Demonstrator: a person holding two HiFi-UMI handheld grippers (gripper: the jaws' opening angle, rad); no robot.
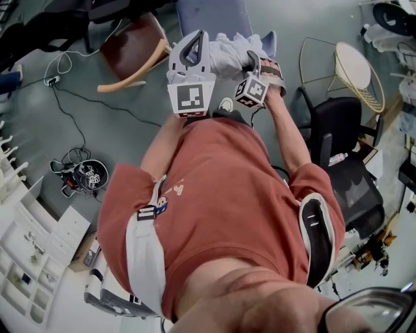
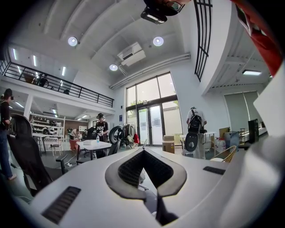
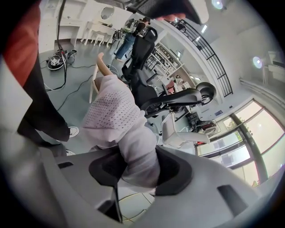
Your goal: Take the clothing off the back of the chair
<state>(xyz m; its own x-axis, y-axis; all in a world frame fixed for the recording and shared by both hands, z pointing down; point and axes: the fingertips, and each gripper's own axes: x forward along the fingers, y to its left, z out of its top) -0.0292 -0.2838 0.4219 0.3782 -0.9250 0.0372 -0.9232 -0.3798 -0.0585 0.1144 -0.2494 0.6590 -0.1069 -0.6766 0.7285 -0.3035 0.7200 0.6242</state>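
Observation:
In the head view a pale lavender garment lies bunched over the back of a grey-blue chair, straight ahead of me. My right gripper reaches into it from the right. In the right gripper view a thick fold of the mesh-textured garment runs down between the two dark pads, and the right gripper is shut on it. My left gripper is held at the garment's left edge. In its own view the left gripper points level across the room, its tips together with nothing between them.
A chair with a wooden arm and dark red seat stands to the left. A black office chair and a wire chair with a round cream seat are on the right. Cables and a black object lie on the floor by white shelving.

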